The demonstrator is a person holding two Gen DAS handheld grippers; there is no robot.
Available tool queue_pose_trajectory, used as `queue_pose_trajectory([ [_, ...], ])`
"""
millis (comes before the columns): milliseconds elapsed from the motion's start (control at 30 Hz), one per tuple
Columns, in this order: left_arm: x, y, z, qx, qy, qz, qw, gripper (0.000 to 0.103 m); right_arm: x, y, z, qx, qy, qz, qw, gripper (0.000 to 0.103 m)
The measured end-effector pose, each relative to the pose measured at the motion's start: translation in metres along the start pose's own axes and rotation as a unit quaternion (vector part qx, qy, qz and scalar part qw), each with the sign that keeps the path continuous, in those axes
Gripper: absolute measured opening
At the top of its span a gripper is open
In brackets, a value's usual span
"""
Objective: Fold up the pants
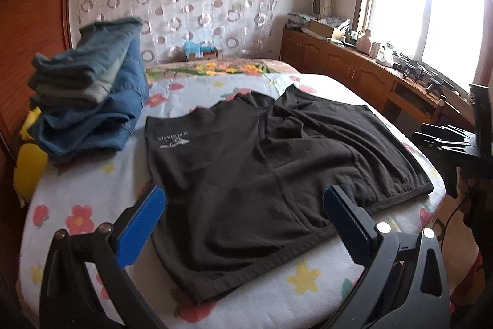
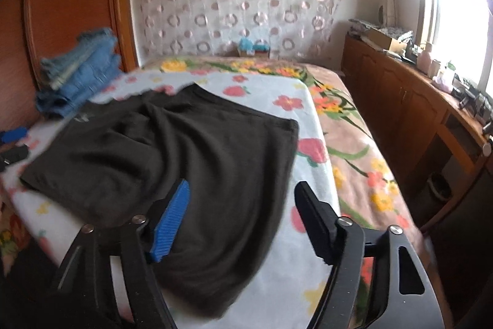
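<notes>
Black shorts (image 1: 277, 168) lying spread flat on floral sheet (image 1: 92, 193), ready for folding. Left gripper (image 1: 243, 224) and right gripper (image 2: 243, 215) hovering near edge, jaws spread, gripping nothing. Jeans (image 1: 89, 94) stacked far left, clearing workspace.

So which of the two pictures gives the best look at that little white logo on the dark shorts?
The left wrist view. There the white logo sits sharp near a far corner of the dark shorts, though the lettering is too small to read. In the right wrist view the logo is only a blurred pale smudge at the shorts' far left edge.
</notes>
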State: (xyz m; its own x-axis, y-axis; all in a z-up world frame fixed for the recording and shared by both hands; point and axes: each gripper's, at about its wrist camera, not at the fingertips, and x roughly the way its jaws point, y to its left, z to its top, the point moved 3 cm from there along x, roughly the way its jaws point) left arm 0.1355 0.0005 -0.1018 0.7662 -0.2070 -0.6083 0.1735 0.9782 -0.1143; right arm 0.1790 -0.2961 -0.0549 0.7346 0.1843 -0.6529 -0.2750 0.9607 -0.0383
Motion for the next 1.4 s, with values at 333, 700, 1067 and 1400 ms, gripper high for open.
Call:
queue_pose_trajectory([
  [333,0.021,0.020,-0.008,-0.012,0.019,0.017,0.9996,0.103,0.068,-0.047,0.030,0.025,0.060,0.020,0.998,0.049],
  [700,0.037,0.024,-0.022,-0.019,0.048,0.010,0.9986,0.103,0.127,-0.075,0.055,0.054,0.096,0.014,0.994,0.039],
  [1067,0.041,0.025,-0.027,-0.024,0.061,0.006,0.9978,0.103,0.135,-0.076,0.062,0.038,0.110,0.003,0.993,0.003],
  [1400,0.043,0.027,-0.027,-0.021,0.066,0.010,0.9975,0.103,0.119,-0.083,0.064,0.039,0.093,-0.050,0.994,0.013],
])
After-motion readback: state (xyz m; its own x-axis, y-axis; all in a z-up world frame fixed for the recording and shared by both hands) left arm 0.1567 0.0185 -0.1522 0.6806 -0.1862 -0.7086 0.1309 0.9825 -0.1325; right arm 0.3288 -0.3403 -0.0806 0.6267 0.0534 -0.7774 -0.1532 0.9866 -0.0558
